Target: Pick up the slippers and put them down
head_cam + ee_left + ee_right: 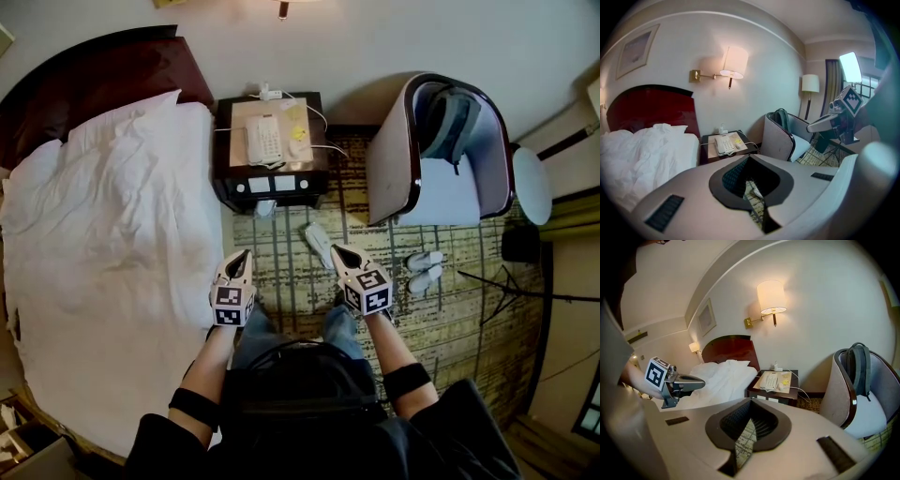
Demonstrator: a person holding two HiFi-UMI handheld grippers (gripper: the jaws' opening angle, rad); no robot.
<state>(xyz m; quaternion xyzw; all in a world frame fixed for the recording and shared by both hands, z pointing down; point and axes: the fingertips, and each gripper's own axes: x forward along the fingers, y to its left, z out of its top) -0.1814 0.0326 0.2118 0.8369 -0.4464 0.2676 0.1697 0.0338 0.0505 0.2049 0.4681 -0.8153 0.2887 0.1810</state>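
- Person [309, 403] fills the bottom of the head view, forearms out, a set of tongs in each hand, both tilted down at the floor.
- State: left tongs [246, 255] are closed with nothing in them, at the edge of the bed [112, 262], left of centre frame.
- Same for the right tongs [337, 251]: closed, empty. In the head view their tip sits just beside a white slipper [316, 240]. Touching or hovering, can't tell from that angle.
- That slipper lies flat on the patterned carpet [281, 272], centre frame, between the bed and the armchair [394, 159], below the bedside table [223, 150].
- Other candidate: a white pair [424, 270] lower right of the armchair, well apart from both tools. Slippers or shoes, can't tell.
- My read: pre-grasp. Both tools are closed because nothing is picked yet, and they must open before any grab. The right one looks nearer.
- Only the head view gives the floor layout and both footwear spots.
- Left gripper view: the slipper shows through the slot under the closed pads, so that tool looks aimed at it. The right gripper view's slot shows only carpet.
- Gripper views add the lit wall lamp [771, 297] and the backpack [858, 366] propped upright in the chair. Each also catches the other tool at its frame edge.
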